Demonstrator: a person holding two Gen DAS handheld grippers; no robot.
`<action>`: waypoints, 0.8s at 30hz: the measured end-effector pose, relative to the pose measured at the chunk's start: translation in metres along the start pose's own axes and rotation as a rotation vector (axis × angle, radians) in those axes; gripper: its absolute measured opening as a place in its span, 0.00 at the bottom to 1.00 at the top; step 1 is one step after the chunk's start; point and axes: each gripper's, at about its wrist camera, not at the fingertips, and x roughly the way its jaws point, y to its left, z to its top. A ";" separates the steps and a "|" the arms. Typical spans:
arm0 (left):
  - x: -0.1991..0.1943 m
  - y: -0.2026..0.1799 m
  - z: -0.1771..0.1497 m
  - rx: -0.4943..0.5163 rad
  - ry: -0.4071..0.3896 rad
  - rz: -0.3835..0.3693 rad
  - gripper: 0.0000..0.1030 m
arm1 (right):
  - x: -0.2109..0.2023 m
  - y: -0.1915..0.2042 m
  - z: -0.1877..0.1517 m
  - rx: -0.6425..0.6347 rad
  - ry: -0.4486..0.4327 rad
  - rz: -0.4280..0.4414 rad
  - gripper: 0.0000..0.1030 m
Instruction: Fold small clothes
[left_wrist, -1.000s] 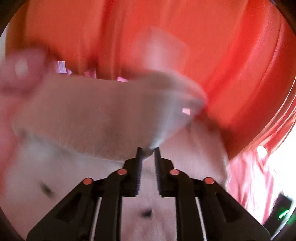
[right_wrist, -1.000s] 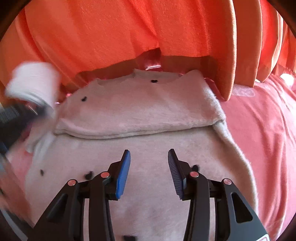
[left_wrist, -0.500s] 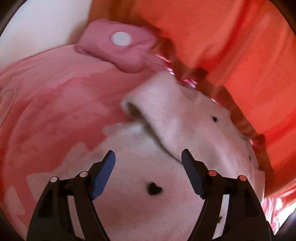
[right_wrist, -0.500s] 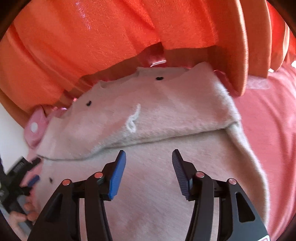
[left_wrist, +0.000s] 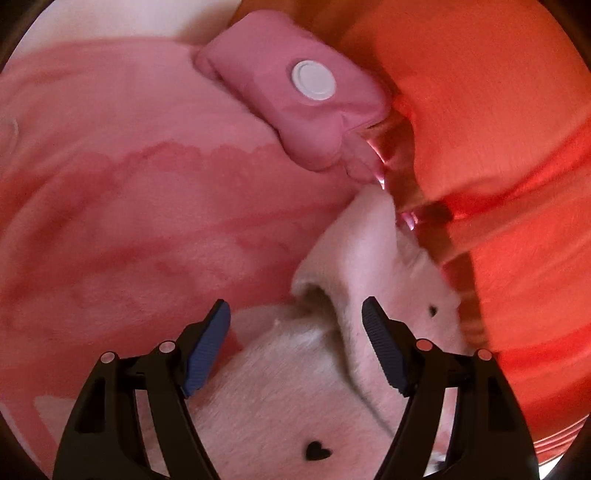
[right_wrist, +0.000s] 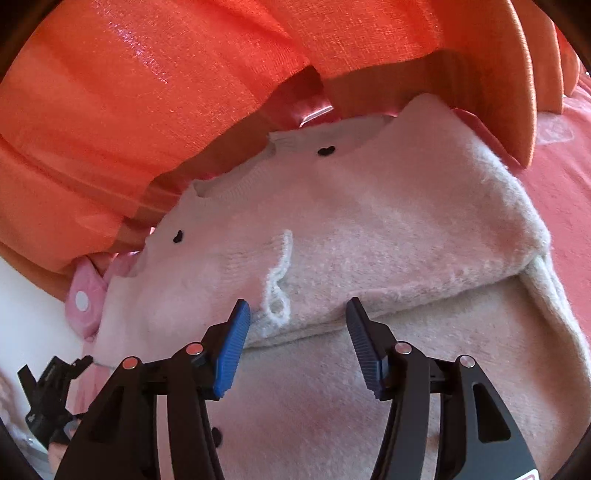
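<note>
Left wrist: our left tool is spread with nothing between the pads, hovering over the cream sweater at the open sleeve cuff. The jaws look placed to take that cuff or the edge under it for the next fold, we think. The sweater lies on a pink blanket, with a pink pouch with a white snap beyond it and the orange curtain on the right. Here the sleeve's long axis runs from the cuff up and right toward the curtain. Right wrist: our right tool is also spread, its jaws having just been opening; the folded sleeve edge lies between the pads, which aren't pressing on it. The sleeve is laid across the body, so its long axis runs left-right in this view; the neckline points away toward the curtain. The left tool shows at lower left.
</note>
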 end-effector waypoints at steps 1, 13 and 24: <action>0.002 0.002 0.001 -0.017 0.014 -0.016 0.69 | 0.002 0.002 0.000 -0.005 0.000 0.001 0.53; 0.023 0.007 0.008 -0.042 0.072 -0.084 0.22 | -0.040 0.032 0.028 -0.094 -0.174 0.089 0.05; 0.033 -0.011 -0.009 0.090 0.047 0.010 0.21 | -0.014 -0.075 0.043 0.066 -0.077 -0.194 0.00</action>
